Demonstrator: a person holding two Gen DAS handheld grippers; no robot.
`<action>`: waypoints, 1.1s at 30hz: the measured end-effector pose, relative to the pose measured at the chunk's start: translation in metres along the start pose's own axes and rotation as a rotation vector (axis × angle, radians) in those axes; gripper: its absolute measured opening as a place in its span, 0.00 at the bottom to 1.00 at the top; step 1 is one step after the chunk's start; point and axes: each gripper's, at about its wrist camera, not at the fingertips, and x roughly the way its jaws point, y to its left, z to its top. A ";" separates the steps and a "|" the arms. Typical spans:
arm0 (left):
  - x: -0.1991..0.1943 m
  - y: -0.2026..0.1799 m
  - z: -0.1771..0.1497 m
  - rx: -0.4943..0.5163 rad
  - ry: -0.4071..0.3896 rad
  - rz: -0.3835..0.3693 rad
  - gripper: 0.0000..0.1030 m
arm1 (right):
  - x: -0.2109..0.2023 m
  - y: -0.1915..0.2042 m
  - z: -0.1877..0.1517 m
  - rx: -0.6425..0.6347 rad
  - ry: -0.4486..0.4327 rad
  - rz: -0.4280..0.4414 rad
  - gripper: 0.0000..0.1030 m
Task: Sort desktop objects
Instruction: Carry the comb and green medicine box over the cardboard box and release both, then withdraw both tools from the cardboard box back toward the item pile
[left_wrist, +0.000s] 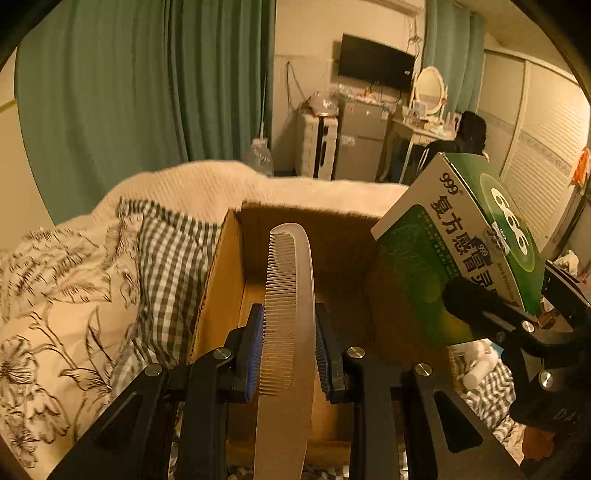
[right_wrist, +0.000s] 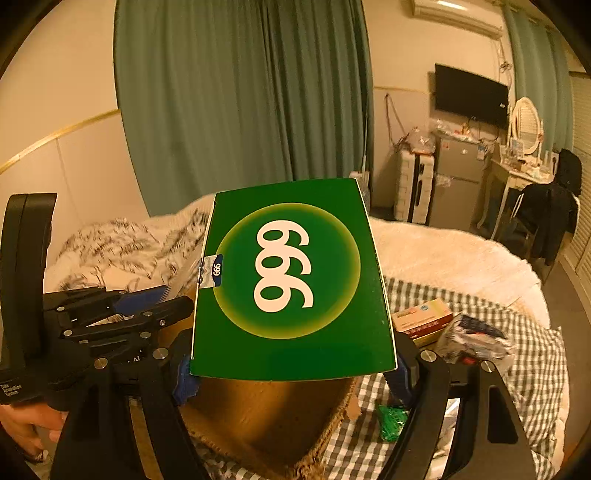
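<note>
While we hold both tools over the open cardboard box on the bed, each one carries something. Our left tool is pinching a pale comb between its blue pads, the comb standing lengthwise along the fingers with its teeth toward the left pad and its tip above the box's inside. Our right tool stands spread wide and clamped on the sides of a green medicine box printed with 999, which hangs over the cardboard box's right wall. On the checked blanket near the bed's right edge lie a small red-and-yellow carton, a crumpled packet just beside it, and a green wrapper close to the cardboard box.
</note>
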 end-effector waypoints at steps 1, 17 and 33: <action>0.007 0.002 -0.002 -0.003 0.011 0.002 0.25 | 0.008 -0.001 -0.001 -0.004 0.012 0.004 0.76; 0.064 0.010 -0.019 -0.022 0.146 0.026 0.24 | 0.064 0.005 -0.022 -0.044 0.119 0.018 0.78; 0.006 0.000 0.003 -0.037 0.075 0.046 0.31 | 0.014 -0.002 -0.007 0.006 0.042 0.009 0.80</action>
